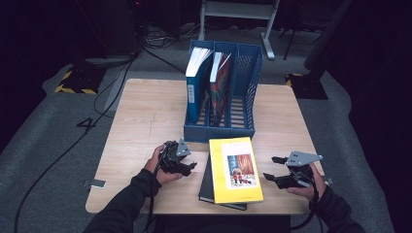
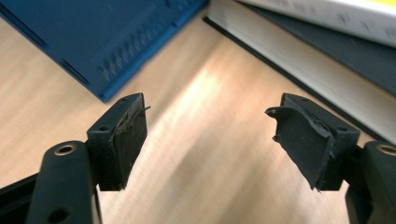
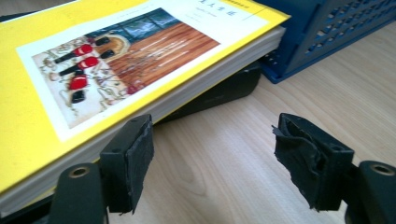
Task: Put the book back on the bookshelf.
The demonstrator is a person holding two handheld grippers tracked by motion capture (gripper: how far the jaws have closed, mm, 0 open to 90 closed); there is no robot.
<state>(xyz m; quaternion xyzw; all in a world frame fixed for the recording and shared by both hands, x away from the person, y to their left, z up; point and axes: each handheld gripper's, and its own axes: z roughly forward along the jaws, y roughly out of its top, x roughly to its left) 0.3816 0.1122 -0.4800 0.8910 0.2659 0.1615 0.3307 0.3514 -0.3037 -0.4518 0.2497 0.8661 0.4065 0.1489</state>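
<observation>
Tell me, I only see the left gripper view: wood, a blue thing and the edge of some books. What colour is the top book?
Observer: The top book has a yellow cover with a picture on it.
Operator: What is the blue thing?
Observer: It is a blue file rack with three slots, standing at the back of the table.
Operator: Is anything in it?
Observer: Yes, a blue book stands in the left slot and a red-patterned book in the middle one; the right slot is empty.
Operator: Where is the other gripper?
Observer: The right gripper is open, just right of the yellow book.
</observation>
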